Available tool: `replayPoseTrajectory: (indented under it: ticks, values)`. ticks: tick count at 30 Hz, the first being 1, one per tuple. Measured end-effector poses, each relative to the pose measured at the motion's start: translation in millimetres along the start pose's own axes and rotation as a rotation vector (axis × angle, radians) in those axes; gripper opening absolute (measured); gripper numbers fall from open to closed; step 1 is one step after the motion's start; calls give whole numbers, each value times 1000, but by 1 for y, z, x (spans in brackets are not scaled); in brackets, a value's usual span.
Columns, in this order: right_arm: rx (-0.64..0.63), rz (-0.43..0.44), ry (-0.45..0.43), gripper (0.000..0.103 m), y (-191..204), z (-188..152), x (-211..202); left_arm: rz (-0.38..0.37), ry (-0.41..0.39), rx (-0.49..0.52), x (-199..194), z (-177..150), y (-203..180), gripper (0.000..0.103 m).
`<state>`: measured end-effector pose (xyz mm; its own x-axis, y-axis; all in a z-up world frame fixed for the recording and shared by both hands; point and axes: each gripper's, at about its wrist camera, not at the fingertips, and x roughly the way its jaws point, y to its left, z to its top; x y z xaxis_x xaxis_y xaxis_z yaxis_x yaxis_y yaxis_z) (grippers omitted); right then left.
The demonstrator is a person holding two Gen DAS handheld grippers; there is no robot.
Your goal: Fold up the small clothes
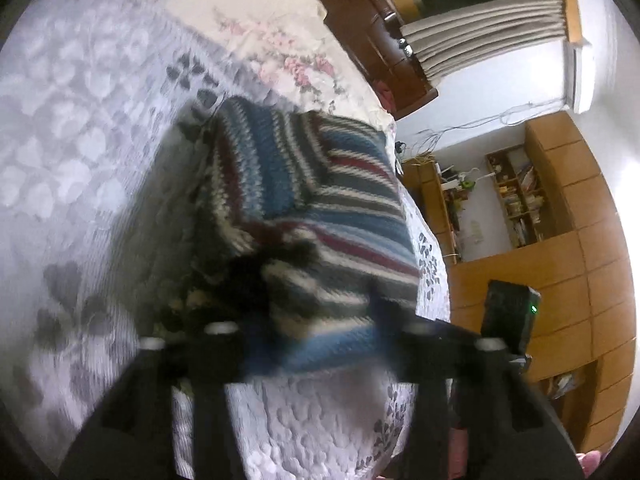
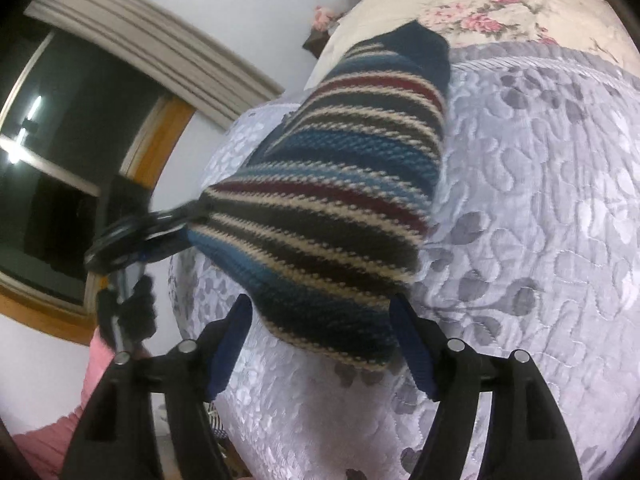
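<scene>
In a bedroom, a striped knitted garment (image 2: 332, 200) lies partly folded on a bed covered by a pale quilted bedspread (image 2: 540, 240), with a floral pillow (image 2: 500, 20) at the far end. Seen from the right wrist view, at the left of the scene the left gripper (image 2: 188, 216) reaches in from the window (image 2: 60, 152) side and pinches the left edge of the knit, lifting that corner clear of the bedspread. The left wrist view is blurred, so the jaws there cannot be read clearly, though fabric bunches between them and the near hem drapes across the tool. Toward the centre and right, the right gripper (image 2: 320, 344) hovers at the near edge of the garment with its blue-padded fingers (image 2: 412, 344) spread wide on either side of the hem, holding nothing. The step in hand appears to be carrying one side of the knit over the rest to make the next fold. To do it well, the right gripper should probably close on the near hem so that both corners travel together; the thick wool looks heavy and loose, so a single pinch could let it sag, twist or slip free, and the edges ought to be matched before release.
</scene>
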<state>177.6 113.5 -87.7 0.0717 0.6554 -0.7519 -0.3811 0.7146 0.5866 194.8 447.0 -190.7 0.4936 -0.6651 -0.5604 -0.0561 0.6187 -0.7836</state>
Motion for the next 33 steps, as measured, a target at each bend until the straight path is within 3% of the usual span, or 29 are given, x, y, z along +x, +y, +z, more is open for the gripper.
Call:
replayPoseTrajectory:
  ticks: [4, 7, 8, 9, 10, 11, 12, 15, 19, 23, 25, 29, 33]
  values:
    - [88, 54, 30, 73, -22, -2, 10, -10, 16, -15, -9, -7, -5, 75]
    - [117, 52, 46, 73, -30, -1, 23, 40, 56, -23, 6, -13, -2, 74]
    - [119, 48, 50, 71, -31, -1, 26, 61, 71, -35, 15, -14, 1, 70]
    - [124, 48, 50, 59, -31, -2, 27, 82, 80, -37, 19, -17, 5, 56]
    - [125, 39, 49, 39, -32, -3, 25, 122, 95, -32, 26, -16, 6, 48]
    - [123, 23, 47, 33, -32, -3, 23, 164, 111, -26, 29, -18, 7, 36]
    - [120, 26, 38, 26, -30, -5, 16, 190, 126, -32, 33, -18, 10, 35]
    - [66, -37, 33, 22, -16, -14, 2, 210, 134, -45, 33, -22, 19, 32]
    - [42, -154, 79, 21, -11, -26, 19, 263, 157, -1, 42, -29, 27, 31]
    - [57, -153, 76, 22, -9, -27, 24, 254, 159, 12, 42, -29, 29, 31]
    - [48, -146, 64, 27, -6, -27, 21, 242, 161, 21, 35, -27, 23, 33]
    - [54, -115, 39, 45, -4, -25, 12, 175, 139, 7, 14, -21, 14, 64]
    - [63, -114, 29, 49, -8, -21, 9, 79, 132, -46, 9, -12, 13, 67]
